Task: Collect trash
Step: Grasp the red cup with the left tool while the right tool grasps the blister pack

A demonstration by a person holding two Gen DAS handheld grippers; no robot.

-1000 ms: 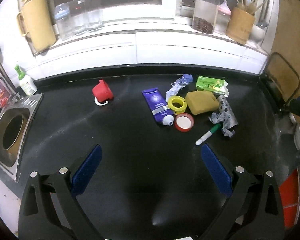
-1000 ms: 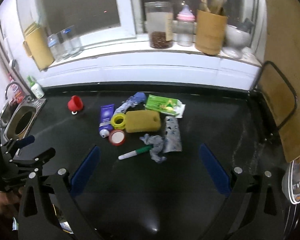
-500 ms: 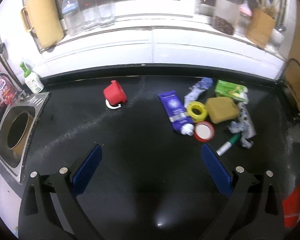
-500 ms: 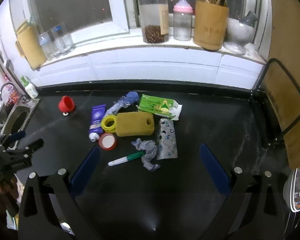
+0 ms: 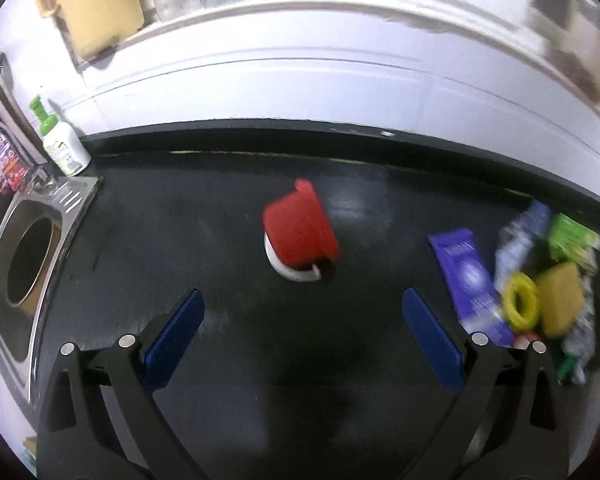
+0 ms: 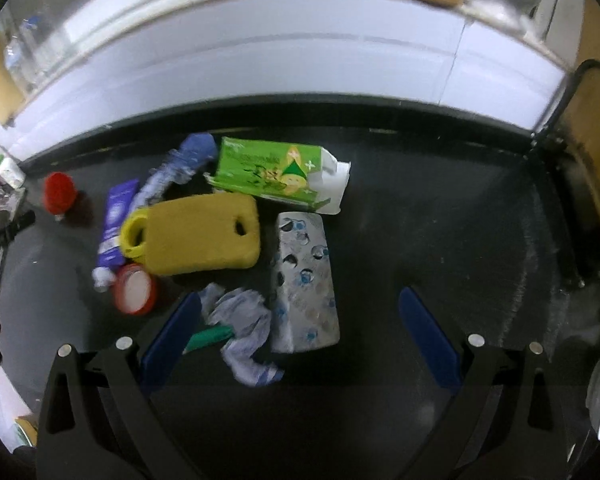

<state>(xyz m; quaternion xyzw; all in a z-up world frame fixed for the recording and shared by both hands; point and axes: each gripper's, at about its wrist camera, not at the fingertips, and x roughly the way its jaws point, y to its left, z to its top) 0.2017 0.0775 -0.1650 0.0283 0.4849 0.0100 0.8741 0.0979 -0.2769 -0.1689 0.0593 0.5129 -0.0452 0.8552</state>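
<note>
A red cup [image 5: 300,228] lies tipped on a white base on the black counter, just ahead of my open left gripper [image 5: 302,340]. Off to its right a litter heap blurs past: purple tube [image 5: 470,280], yellow ring [image 5: 522,306]. My right gripper [image 6: 298,336] hangs open over that heap. Between its fingers lie a crumpled tissue [image 6: 242,326] and a spotted wrapper [image 6: 306,280]. Beyond them sit a yellow sponge [image 6: 202,236], a green carton [image 6: 276,172], a red-rimmed lid [image 6: 135,290] and a green marker [image 6: 210,336]. Both grippers hold nothing.
A steel sink [image 5: 16,272] with a round drain opening sits at the counter's left end, a soap bottle [image 5: 62,146] behind it. The white tiled sill [image 5: 300,64] carries a tan jug and bottles. A wire rack with a board [image 6: 580,152] stands at the right.
Both grippers have pushed forward and down toward the counter. The left has swung left, bringing the red cup to centre; the right has closed in on the litter heap.
</note>
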